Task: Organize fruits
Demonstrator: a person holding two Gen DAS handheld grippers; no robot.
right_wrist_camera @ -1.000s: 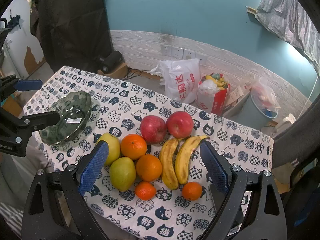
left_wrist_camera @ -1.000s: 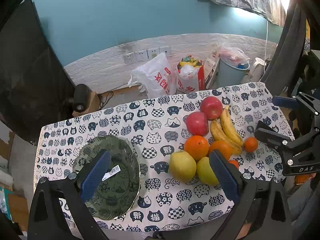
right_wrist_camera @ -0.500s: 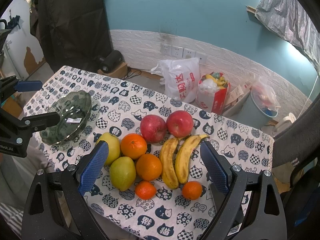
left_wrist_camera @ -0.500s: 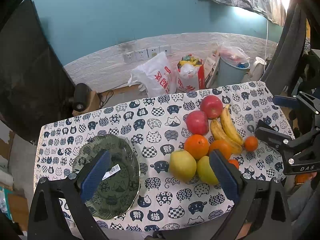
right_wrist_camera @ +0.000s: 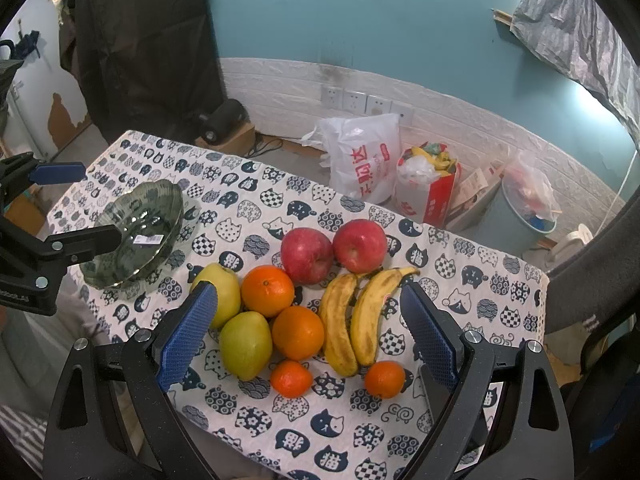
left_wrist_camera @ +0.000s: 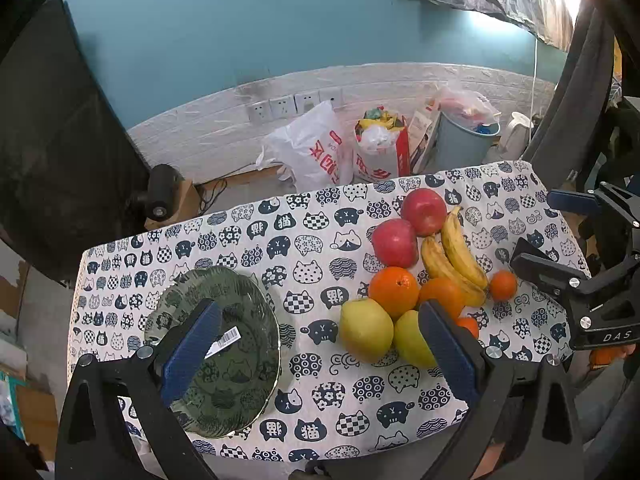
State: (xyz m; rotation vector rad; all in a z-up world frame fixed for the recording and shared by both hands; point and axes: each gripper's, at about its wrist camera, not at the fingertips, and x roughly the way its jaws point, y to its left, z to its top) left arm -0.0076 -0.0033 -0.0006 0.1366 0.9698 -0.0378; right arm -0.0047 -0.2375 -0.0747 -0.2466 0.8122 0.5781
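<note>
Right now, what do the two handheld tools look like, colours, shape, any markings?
Both look alike: the left tool and right tool have matte black angular frames with silver screws, and each finger carries a flat blue pad with a fine cross-hatched texture. White lettering reading DAS shows on the right tool's body in the left wrist view. No cables are visible.

Two red apples (right_wrist_camera: 333,249), two big oranges (right_wrist_camera: 267,290), two yellow bananas (right_wrist_camera: 352,320), two yellow-green pears (right_wrist_camera: 245,344) and two small oranges (right_wrist_camera: 291,378) lie close together on the cat cloth (right_wrist_camera: 280,432). The green glass bowl (right_wrist_camera: 136,232) sits apart, with nothing in it but a sticker.
</note>
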